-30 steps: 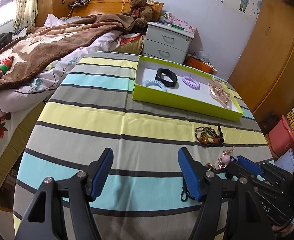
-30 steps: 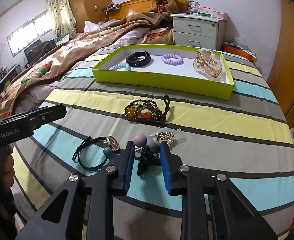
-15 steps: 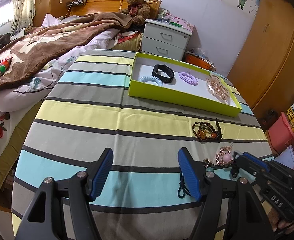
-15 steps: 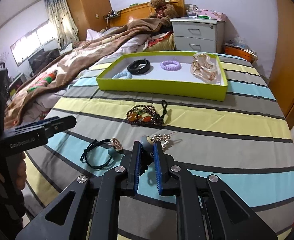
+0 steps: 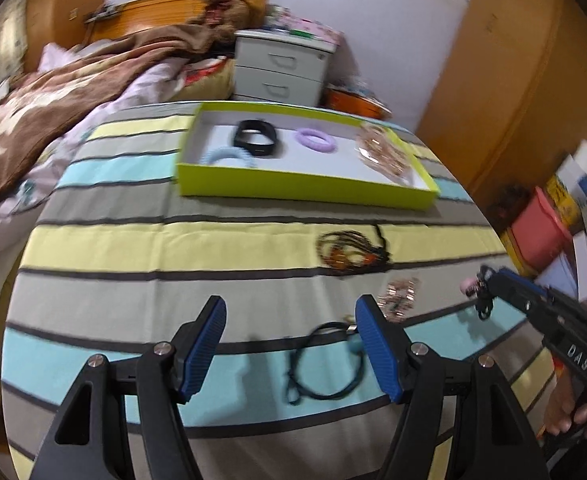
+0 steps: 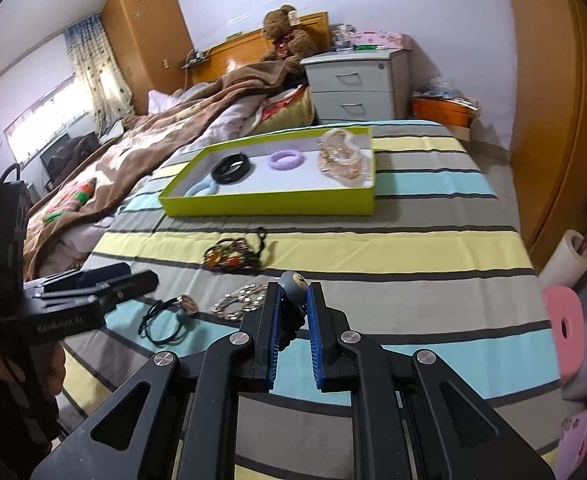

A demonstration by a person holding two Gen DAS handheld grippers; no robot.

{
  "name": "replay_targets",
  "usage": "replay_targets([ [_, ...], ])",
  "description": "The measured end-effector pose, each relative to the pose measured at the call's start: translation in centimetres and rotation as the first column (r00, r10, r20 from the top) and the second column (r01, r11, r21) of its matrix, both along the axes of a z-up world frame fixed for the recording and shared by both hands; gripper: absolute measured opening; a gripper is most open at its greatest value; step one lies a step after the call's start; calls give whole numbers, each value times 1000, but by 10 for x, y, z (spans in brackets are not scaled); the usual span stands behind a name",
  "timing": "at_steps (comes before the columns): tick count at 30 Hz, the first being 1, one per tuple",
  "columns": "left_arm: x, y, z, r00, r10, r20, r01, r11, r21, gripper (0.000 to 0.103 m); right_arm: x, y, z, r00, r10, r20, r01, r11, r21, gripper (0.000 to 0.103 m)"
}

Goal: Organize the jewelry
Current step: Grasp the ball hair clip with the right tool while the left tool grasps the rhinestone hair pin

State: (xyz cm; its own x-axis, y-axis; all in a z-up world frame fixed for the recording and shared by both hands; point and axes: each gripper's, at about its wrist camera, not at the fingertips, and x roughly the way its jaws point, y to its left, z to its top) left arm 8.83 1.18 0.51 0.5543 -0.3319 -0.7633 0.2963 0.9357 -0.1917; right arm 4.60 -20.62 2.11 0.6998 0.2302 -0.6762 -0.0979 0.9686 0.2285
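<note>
- Honestly, my left gripper (image 5: pixel 289 344) stands released and empty over the cord loop (image 5: pixel 325 364); dipping it could snag the cord and drag it along the cloth.
- Mid-table, the bead bracelet (image 6: pixel 233 256) and gold chain (image 6: pixel 237 300) lie under my path; a low pass would sweep them.
- My right gripper (image 6: pixel 293 312) is clenched on the bobble tie (image 6: pixel 293 286), well short of the tray (image 6: pixel 269 202); such a shallow pinch may let it slip.

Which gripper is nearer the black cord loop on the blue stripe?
Left. The left gripper hovers open directly over the black cord loop; the right gripper is off to its side.
</note>
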Motion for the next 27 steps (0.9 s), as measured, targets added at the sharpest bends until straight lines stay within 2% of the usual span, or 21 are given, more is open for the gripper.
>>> replay_targets([
  [11, 2, -60, -4, 984, -177, -1, 177, 982, 66, 69, 0, -22, -6, 999, -32, -5, 32, 999, 20, 13],
  [20, 8, -86, -10, 970, -243, -14, 243, 964, 108, 69, 1, -35, -13, 999, -42, -17, 43, 998, 49, 13],
  [22, 10, -91, -13, 969, -247, -23, 248, 961, 125, 65, 0, -37, -13, 999, -44, -15, 45, 997, 57, 13],
  [25, 14, -93, -19, 968, -247, -46, 251, 959, 132, 49, 1, -39, -13, 999, -42, -15, 42, 997, 62, 13],
  [27, 15, -91, -21, 970, -239, -49, 244, 961, 132, 49, 0, -40, -14, 999, -41, -14, 42, 997, 63, 13],
])
